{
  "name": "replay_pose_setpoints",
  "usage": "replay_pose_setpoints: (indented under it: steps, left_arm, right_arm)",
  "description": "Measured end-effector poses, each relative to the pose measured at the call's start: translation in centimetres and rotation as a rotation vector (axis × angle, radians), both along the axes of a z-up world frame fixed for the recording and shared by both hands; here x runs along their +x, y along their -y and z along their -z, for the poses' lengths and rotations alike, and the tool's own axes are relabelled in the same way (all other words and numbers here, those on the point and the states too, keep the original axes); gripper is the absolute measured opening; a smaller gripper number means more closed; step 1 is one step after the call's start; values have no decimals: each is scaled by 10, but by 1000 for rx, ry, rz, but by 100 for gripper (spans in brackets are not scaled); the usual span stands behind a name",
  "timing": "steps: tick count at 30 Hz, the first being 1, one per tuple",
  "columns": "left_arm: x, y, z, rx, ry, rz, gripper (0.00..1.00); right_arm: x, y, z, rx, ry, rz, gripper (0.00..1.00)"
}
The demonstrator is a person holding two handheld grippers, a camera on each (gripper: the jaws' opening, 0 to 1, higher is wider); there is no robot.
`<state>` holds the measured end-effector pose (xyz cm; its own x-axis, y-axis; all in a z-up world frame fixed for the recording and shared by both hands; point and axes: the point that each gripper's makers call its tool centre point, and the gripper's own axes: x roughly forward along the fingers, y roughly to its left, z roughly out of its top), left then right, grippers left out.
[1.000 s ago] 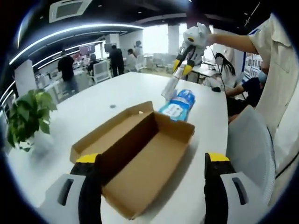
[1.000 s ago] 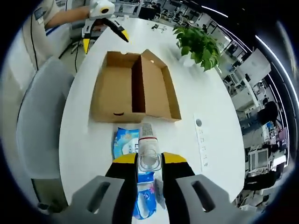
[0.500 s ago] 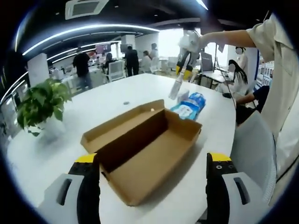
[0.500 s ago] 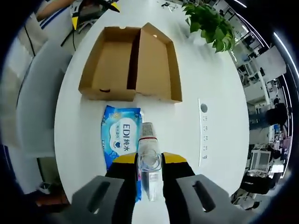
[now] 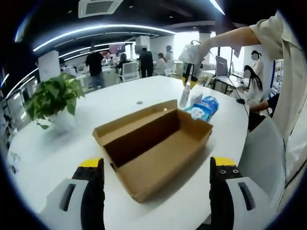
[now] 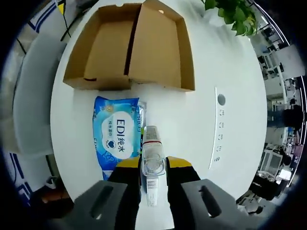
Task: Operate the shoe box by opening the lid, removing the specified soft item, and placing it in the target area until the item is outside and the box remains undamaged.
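The open brown cardboard shoe box [image 5: 153, 141] lies on the white table [image 5: 96, 120], lid flap folded back and nothing showing inside. My left gripper [image 5: 157, 164] hangs open in front of the box, apart from it. Beyond the box lies a blue pack of wet wipes [image 5: 204, 108]. The right gripper [image 5: 188, 76] holds a clear bottle [image 5: 184, 97] upright beside that pack. In the right gripper view, my right gripper [image 6: 153, 165] is shut on the clear bottle [image 6: 152, 148], above the table next to the wipes pack [image 6: 116, 136], with the box [image 6: 129, 45] farther ahead.
A potted plant [image 5: 53, 98] stands on the table left of the box. A grey chair [image 5: 259, 153] sits at the table's right edge. A row of sockets [image 6: 218, 129] is set in the tabletop. Several people stand at desks in the background.
The right gripper has come down toward the table with the bottle, which now stands upright beside the wipes pack. Both cameras have shifted; the box and wipes lie where they were.
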<state>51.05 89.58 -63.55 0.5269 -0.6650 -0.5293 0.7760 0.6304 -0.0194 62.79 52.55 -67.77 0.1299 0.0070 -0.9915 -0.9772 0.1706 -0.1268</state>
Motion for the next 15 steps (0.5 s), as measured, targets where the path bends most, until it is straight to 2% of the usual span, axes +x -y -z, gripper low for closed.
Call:
replay_pose_setpoints:
  steps: [11, 15]
  left_arm:
    - [-5, -15, 9, 9, -21, -40, 89]
    - [-4, -18, 12, 9, -28, -58, 87]
  right_arm:
    - [0, 7, 20, -76, -46, 15, 17]
    - [2, 6, 24, -78, -50, 30, 17]
